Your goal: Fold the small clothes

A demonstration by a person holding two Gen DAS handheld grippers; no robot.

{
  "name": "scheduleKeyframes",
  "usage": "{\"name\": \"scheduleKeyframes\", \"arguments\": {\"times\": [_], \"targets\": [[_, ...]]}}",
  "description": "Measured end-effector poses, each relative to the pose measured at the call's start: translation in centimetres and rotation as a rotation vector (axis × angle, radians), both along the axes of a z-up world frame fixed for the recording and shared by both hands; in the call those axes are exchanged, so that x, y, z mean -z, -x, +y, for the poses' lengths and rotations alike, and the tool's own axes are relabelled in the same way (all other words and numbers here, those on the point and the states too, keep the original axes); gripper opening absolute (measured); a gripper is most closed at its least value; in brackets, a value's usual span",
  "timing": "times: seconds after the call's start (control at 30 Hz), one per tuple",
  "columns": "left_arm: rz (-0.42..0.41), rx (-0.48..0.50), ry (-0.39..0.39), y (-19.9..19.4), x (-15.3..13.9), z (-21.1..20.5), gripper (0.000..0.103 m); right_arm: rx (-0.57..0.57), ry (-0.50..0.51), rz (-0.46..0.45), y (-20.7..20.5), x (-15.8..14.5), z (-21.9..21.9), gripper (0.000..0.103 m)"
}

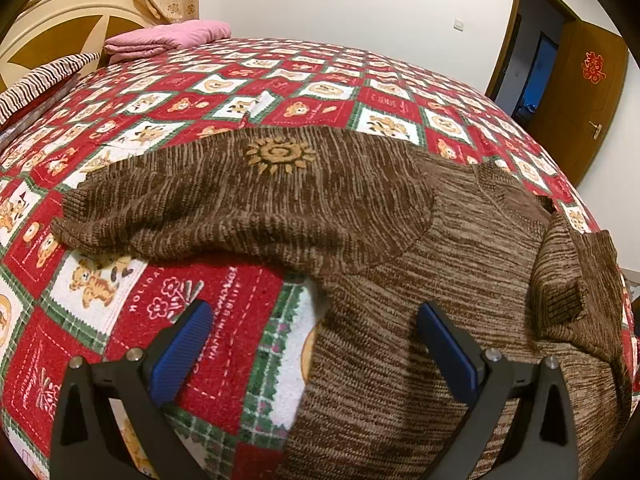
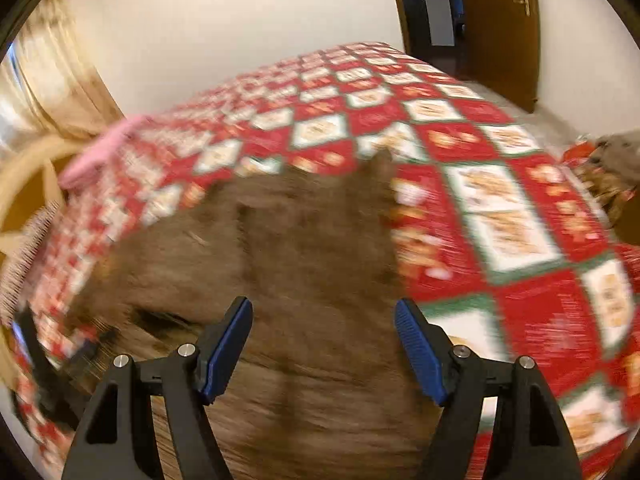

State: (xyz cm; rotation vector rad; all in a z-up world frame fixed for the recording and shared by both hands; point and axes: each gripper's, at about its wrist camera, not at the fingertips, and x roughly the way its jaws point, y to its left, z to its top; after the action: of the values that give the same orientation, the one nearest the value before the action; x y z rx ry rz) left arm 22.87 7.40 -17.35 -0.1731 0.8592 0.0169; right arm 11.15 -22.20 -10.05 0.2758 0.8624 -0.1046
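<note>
A brown knitted sweater (image 1: 400,240) lies spread on the bed (image 1: 224,308), over a red patchwork bedspread with bear prints; one sleeve, bearing a sun motif, is folded across the body toward the left, and another flap lies doubled over at the far right. The fold looks partly made, and the step in hand seems to be a pause between folds with nothing held. The left gripper (image 1: 316,320) hovers low over the near hem with its jaws wide apart and empty, one blue pad over the bedspread, the other over the knit, angled steeply downward. The right gripper (image 2: 324,320) also stands open with nothing between its pads, tilted down over the sweater's middle; its view is smeared by motion blur. The next move probably calls for each gripper to pinch a near corner or hem edge, catching only the intended layers, and carry it toward the far side. A folded pink cloth (image 1: 168,38) rests far left, well apart.
</note>
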Motion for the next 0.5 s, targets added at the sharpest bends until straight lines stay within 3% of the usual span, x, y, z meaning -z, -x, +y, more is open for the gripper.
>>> {"name": "scheduleKeyframes", "arguments": {"times": [0.13,0.17,0.2,0.23,0.27,0.33,0.43,0.5], "targets": [[0.002,0.000,-0.003,0.0,0.0,0.0,0.103,-0.060,0.127,0.077,0.1,1.5,1.1,0.074],[0.003,0.000,-0.006,0.0,0.0,0.0,0.103,-0.089,0.147,0.098,-0.1,2.1,1.5,0.068],[0.005,0.001,-0.012,0.0,0.0,0.0,0.103,-0.112,0.187,0.129,-0.2,2.8,1.7,0.042],[0.006,0.001,-0.016,-0.1,0.0,0.0,0.103,-0.119,0.226,0.160,-0.5,3.5,2.1,0.032],[0.007,0.001,-0.019,-0.1,0.1,-0.1,0.103,-0.125,0.236,0.175,-0.4,4.0,2.1,0.031],[0.009,0.001,-0.024,-0.2,0.1,-0.1,0.103,-0.113,0.229,0.159,0.0,3.4,1.3,0.013],[0.009,0.001,-0.024,-0.2,0.1,-0.2,0.103,-0.024,0.162,0.152,1.0,3.1,-2.3,0.011],[0.009,0.001,-0.024,-0.2,0.1,-0.3,0.103,0.069,0.168,0.163,1.4,3.5,-5.3,0.011]]}}
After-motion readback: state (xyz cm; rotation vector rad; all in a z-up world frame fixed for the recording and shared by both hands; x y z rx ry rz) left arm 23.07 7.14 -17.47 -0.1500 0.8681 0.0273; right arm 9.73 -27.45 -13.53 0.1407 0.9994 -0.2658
